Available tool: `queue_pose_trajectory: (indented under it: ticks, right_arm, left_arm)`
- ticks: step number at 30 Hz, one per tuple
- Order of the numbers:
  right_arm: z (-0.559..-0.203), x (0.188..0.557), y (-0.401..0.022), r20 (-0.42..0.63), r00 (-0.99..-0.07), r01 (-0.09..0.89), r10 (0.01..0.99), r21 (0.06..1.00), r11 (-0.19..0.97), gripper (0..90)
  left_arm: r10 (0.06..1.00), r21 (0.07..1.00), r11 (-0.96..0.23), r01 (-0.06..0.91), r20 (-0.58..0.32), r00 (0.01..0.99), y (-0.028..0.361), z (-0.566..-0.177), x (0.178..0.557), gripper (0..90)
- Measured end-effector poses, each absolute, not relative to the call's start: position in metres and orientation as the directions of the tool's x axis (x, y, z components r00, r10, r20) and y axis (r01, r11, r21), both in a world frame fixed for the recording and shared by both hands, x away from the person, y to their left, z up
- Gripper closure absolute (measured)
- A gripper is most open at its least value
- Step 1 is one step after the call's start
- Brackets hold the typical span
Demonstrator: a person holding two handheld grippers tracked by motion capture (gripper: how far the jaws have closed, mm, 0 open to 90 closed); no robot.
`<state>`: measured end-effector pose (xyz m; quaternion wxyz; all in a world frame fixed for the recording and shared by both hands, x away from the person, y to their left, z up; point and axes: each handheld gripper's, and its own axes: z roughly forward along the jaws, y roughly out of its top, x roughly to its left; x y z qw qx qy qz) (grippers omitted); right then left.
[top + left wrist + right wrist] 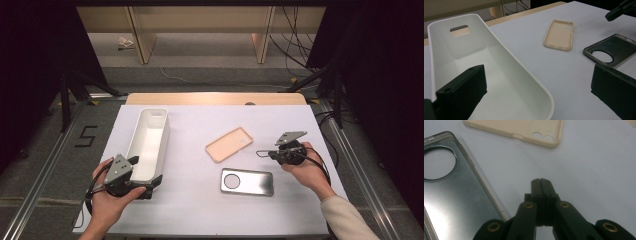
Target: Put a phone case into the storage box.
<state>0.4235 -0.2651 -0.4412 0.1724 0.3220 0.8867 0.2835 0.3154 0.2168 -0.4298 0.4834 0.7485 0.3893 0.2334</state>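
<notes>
A beige phone case lies hollow side up at the middle of the white table. Just in front of it lies a dark, silvery phone case with a round camera hole. My right gripper is shut with nothing between its jaws, hovering low over bare table to the right of both cases. My left gripper is open at the near end of a long white bin. One jaw is inside the bin, the other outside its right wall.
The white table top has a wooden strip along its far edge. The bin is empty inside, with a handle slot in its far end. Behind the table are wooden shelf legs and loose cables on the floor.
</notes>
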Motion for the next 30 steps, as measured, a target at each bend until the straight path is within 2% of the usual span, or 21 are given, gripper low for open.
queue_pose_trajectory:
  ticks: [12,30]
  right_arm:
    - [-0.457,0.426,-0.259,-0.069,-0.766,0.524,0.639,0.508,0.684,90.0]
    - [-0.46,0.414,-0.251,-0.022,-0.812,0.531,0.584,0.388,0.753,90.0]
  left_arm:
    - [0.808,0.906,-0.229,0.357,-0.027,0.588,0.217,-0.43,0.316,0.0]
    - [0.809,0.906,-0.227,0.357,-0.029,0.588,0.217,-0.43,0.315,0.0]
